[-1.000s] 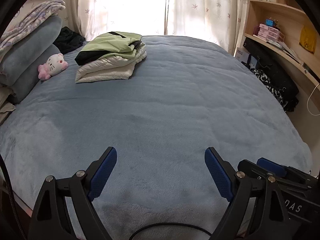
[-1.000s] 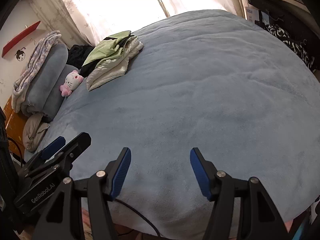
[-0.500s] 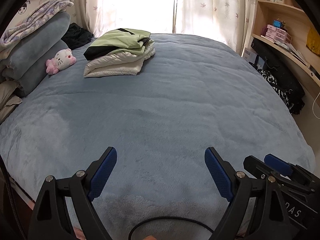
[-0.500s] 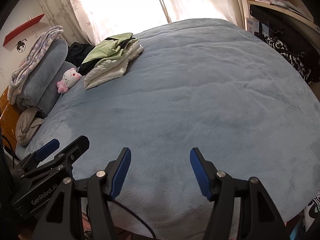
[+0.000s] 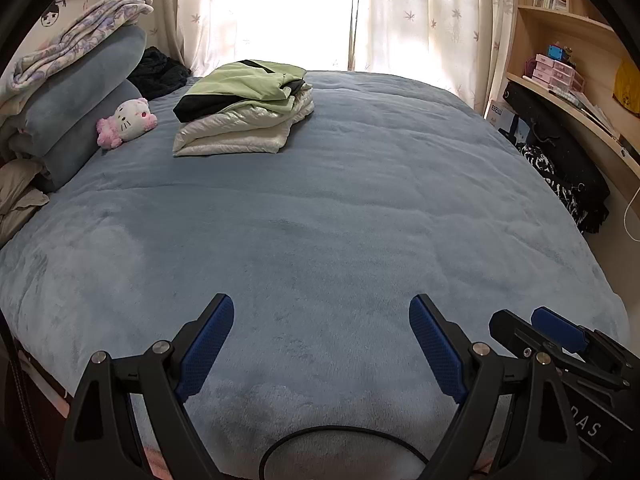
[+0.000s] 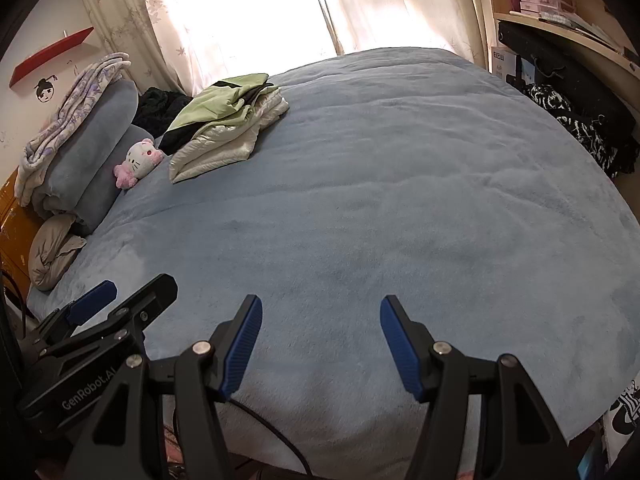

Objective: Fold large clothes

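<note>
Folded clothes: one stack on the far left part of the bed; a green garment with black trim lies on top, a shiny white padded garment beneath.
Bed: covered with a blue plush blanket; the near and middle areas are bare.
Left gripper: jaws spread wide, nothing between the blue pads; held above the near edge of the bed, well apart from the stack.
Right gripper: jaws apart, nothing between them; held above the near edge, just beside the left gripper.
Plush toy: white and pink, lying near the stack, against the grey pillows.
Curtains: pale, leaf-patterned, behind the bed.
Shelves: wooden, right of the bed.
</note>
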Tool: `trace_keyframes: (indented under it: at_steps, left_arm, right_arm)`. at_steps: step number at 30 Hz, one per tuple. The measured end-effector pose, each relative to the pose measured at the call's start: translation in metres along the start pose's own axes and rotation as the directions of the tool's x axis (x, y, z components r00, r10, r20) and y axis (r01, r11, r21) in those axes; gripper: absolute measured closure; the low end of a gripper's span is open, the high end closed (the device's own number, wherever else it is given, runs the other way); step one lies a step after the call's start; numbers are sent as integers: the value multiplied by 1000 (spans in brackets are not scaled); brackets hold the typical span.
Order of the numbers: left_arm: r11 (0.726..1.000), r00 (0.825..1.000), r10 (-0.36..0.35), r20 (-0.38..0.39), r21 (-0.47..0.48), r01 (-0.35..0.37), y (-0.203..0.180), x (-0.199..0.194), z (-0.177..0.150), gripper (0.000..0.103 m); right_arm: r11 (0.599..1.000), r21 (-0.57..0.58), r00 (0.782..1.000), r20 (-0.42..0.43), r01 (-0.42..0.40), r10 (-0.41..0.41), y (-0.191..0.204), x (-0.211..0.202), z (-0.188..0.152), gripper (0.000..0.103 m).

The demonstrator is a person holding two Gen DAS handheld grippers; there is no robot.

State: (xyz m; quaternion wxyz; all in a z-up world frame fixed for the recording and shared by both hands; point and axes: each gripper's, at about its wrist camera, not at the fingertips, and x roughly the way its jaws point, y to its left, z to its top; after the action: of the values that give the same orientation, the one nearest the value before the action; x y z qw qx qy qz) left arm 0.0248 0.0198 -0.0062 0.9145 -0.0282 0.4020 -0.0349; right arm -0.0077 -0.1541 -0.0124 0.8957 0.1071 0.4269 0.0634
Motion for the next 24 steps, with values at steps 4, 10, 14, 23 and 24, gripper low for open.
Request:
trace_keyframes:
  at_steps: [4, 10, 14, 23, 24]
  left_arm:
    - [1000, 1000, 1, 1, -1, -1, 0, 0, 0, 15]
    - [1000, 1000, 1, -3, -4, -1, 0, -1, -2, 15]
    - [1000, 1000, 2, -1, -3, -2, 1, -2, -2, 16]
    - [1000, 1000, 2, -3, -5, -2, 0, -2, -2, 16]
    - [1000, 1000, 2, -2, -5, -2, 0, -3, -2, 16]
  right_arm:
    - [1000, 0, 1000, 0, 0, 0, 0, -1, -1, 41]
    - [1000, 2, 1000, -4, -1, 1, 0, -1, -1, 41]
    - [1000, 0, 1000, -1, 0, 0, -1, -2, -1, 41]
    - [1000, 0, 1000, -2, -2, 2, -3, -2, -1, 41]
    - [1000, 0, 1000, -2, -2, 2, -3, -2, -1, 41]
